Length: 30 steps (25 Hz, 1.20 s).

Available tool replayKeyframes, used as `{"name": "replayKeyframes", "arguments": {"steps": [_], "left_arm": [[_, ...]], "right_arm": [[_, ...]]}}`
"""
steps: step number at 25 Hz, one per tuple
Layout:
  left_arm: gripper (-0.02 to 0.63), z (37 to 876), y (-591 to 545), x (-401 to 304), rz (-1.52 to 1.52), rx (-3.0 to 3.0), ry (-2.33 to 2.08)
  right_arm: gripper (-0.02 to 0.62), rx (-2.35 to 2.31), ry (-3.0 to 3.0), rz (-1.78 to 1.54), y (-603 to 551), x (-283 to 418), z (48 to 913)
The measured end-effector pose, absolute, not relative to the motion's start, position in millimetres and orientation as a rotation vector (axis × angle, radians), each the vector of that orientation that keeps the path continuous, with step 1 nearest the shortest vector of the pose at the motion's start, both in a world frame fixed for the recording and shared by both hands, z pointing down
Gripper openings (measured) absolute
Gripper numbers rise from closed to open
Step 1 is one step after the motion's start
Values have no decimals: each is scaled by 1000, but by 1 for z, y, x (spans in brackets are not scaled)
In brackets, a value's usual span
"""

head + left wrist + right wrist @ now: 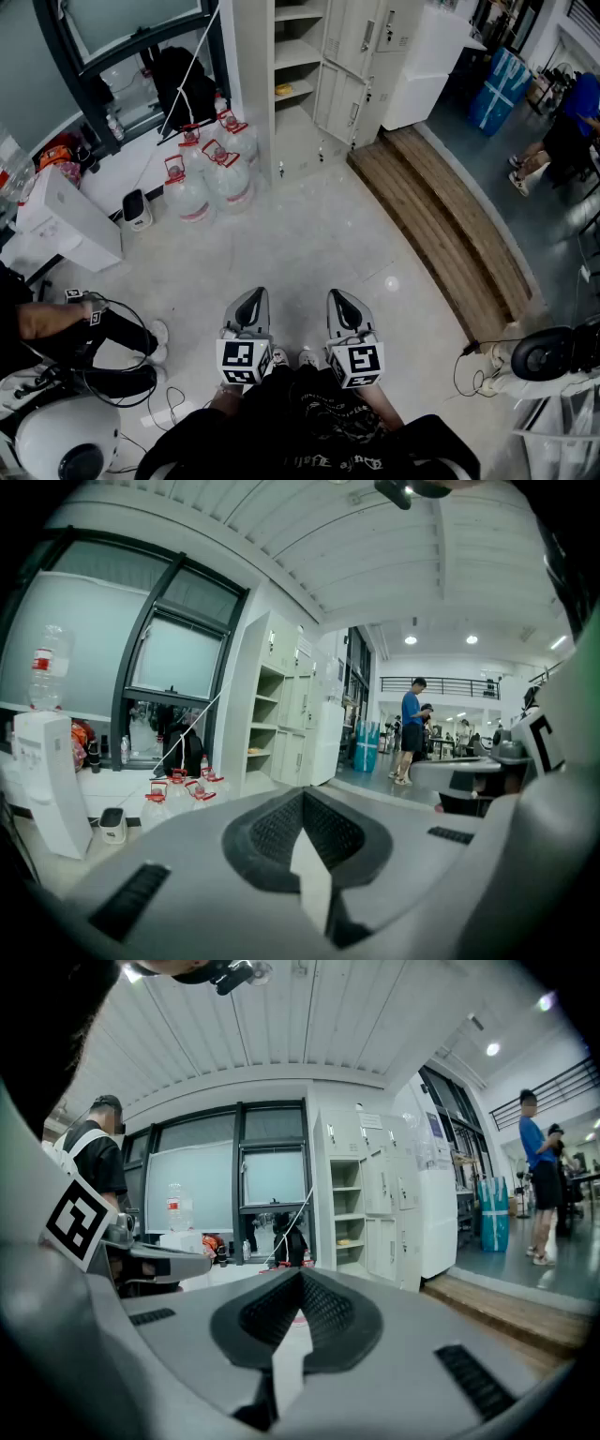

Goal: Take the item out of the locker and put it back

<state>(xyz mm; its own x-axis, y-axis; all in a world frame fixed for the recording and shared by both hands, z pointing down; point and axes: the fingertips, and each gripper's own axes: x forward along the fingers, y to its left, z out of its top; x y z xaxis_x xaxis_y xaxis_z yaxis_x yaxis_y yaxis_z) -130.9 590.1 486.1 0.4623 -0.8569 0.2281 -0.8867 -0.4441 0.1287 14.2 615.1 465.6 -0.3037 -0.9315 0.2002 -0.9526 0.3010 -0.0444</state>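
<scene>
The pale locker unit (298,66) stands across the floor ahead of me, with one column of shelves open. A small yellow item (284,90) lies on one of its shelves, and shows far off as the yellow item (343,1240) in the right gripper view. My left gripper (251,302) and right gripper (345,300) hang side by side low in the head view, far short of the locker. Both point towards it. The left gripper (302,797) has its jaws shut with nothing between them. The right gripper (300,1277) is shut and empty too.
Several water jugs with red handles (211,173) stand left of the locker, by a white box (66,220). A wooden step (441,216) runs along the right. A seated person (66,328) is at my left, cables (141,384) lie on the floor, and a person in blue (570,122) sits far right.
</scene>
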Motion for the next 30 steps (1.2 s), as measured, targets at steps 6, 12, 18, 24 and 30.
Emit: {"name": "replayKeyframes", "arguments": {"steps": [6,12,18,24,30], "left_arm": [[6,487,585,-142,194,2472,-1541],[6,488,579,-155,176,2490,-1542],[6,491,574,-167,190,2502,-1547],[6,500,560,-179,170,2446,-1544],[6,513,533,-171,220,2445,-1546]], "right_arm": [[3,1783,-2421,218,611,13,465],[3,1817,-2411,188,605,6,466],[4,1864,-2409,208,603,-2,472],[5,1869,-2399,244,590,-4,482],[5,1846,-2413,270,554,2,494]]}}
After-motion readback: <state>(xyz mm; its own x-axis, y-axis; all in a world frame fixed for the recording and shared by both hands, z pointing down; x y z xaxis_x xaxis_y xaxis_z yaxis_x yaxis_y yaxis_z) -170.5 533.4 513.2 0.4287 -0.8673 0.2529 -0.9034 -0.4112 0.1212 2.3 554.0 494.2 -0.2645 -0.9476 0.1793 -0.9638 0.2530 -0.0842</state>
